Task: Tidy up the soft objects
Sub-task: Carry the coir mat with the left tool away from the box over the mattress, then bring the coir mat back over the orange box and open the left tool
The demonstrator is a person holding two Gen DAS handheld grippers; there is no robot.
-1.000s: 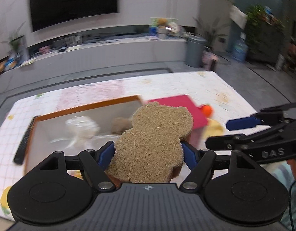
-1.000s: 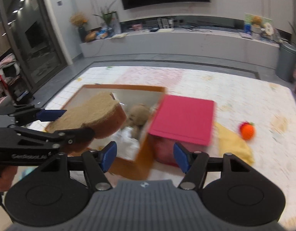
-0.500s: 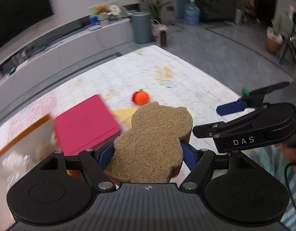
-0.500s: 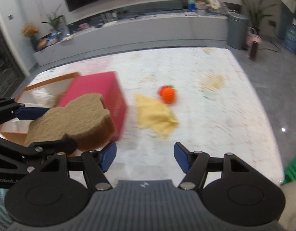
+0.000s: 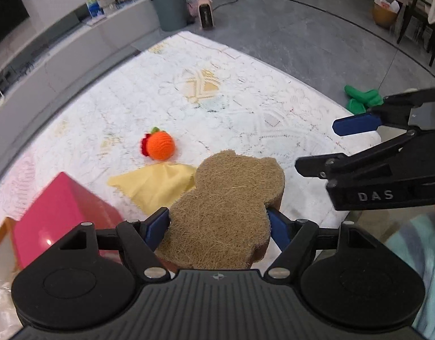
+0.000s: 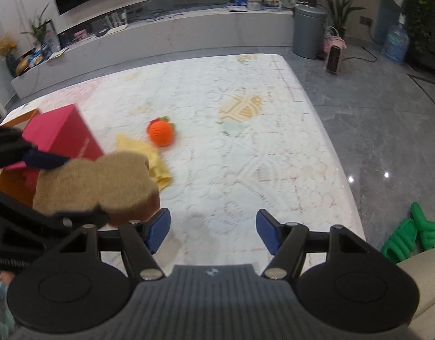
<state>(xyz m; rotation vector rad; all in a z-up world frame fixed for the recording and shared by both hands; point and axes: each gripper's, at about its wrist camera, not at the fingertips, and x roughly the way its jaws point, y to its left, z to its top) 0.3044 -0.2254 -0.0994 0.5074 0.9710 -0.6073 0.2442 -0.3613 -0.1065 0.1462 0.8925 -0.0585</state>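
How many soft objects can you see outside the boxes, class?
3: bear-shaped sponge held in left tool; orange knitted fruit and yellow cloth on the mat. Others may be hidden.

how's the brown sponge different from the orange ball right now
The brown sponge is clamped in the left gripper and held off the table; the orange ball lies loose on the table. The sponge is a flat, bear-shaped slab with a coarse fibre face; the ball is round and knitted, with a red and green tuft. The sponge looks the larger. Both look soft.

Green slippers (image 6: 409, 236), bin (image 6: 309, 29), heater (image 6: 334, 59)
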